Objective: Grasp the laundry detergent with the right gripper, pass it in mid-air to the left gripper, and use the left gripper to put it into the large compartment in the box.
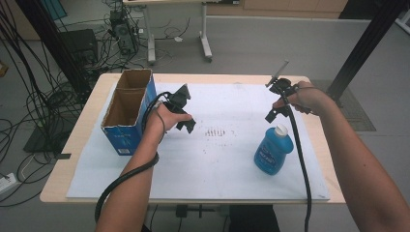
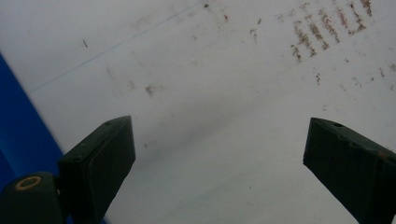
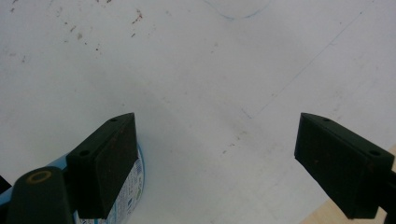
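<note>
The blue bottle (image 1: pixel 273 151) is standing upright on the white sheet (image 1: pixel 208 169), nearest the person. Just beyond it the right gripper (image 1: pixel 276 112) is hovering, jaws apart and empty. The left gripper (image 1: pixel 186 118), jaws also wide and empty, is hanging beside the open cardboard box (image 1: pixel 126 111).

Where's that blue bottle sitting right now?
In the high view the blue bottle stands upright on the white sheet at the table's right side, just below the right gripper, far across from the cardboard box.
</note>
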`<state>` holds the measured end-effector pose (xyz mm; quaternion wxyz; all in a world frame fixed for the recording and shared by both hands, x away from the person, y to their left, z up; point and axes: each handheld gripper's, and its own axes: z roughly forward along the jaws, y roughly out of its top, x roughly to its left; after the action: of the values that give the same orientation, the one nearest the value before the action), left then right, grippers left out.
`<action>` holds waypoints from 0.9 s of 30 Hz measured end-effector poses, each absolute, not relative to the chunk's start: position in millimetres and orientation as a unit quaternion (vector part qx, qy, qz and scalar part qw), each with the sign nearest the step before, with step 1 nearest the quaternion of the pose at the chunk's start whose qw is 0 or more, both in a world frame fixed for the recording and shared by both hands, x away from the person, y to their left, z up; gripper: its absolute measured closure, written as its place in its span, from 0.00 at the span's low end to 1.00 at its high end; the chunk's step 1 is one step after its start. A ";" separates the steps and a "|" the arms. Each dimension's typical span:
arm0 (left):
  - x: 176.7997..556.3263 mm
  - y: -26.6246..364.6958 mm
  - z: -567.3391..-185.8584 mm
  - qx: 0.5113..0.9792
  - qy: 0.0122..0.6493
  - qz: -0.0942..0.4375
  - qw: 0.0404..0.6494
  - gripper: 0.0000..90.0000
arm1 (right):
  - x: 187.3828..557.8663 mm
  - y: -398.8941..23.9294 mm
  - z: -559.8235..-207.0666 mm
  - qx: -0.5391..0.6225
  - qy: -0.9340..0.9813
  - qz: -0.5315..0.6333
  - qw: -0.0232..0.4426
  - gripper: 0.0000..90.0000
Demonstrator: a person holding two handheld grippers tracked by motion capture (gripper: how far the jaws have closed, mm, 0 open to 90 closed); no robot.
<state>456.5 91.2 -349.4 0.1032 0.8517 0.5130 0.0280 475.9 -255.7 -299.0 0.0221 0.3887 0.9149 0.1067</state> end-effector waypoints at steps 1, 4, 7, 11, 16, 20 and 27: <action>456.5 90.7 -349.7 0.853 0.512 0.027 0.100 0.11 | 475.6 -255.9 -299.0 0.390 0.914 0.107 0.021 0.15; 456.4 89.9 -350.1 0.852 0.513 0.028 0.102 0.11 | 475.4 -257.4 -298.8 0.392 0.913 0.108 0.022 0.15; 456.9 90.2 -348.8 0.852 0.513 0.028 0.103 0.11 | 475.2 -259.2 -298.2 0.395 0.912 0.108 0.022 0.15; 456.4 91.1 -348.1 0.850 0.516 0.027 0.106 0.11 | 474.8 -261.9 -296.7 0.397 0.911 0.109 0.023 0.15; 454.0 93.0 -348.8 0.850 0.516 0.021 0.105 0.11 | 474.3 -266.7 -297.1 0.400 0.910 0.110 0.022 0.15; 453.2 94.6 -349.4 0.848 0.518 0.021 0.106 0.11 | 472.7 -273.4 -297.4 0.404 0.908 0.113 0.025 0.15; 446.3 96.9 -348.4 0.845 0.522 0.012 0.113 0.11 | 466.9 -291.5 -300.0 0.415 0.902 0.113 0.028 0.15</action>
<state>446.3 96.9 -348.4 0.1131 0.8453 0.5220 0.0118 466.9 -291.5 -300.0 0.0285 0.4148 0.9024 0.1131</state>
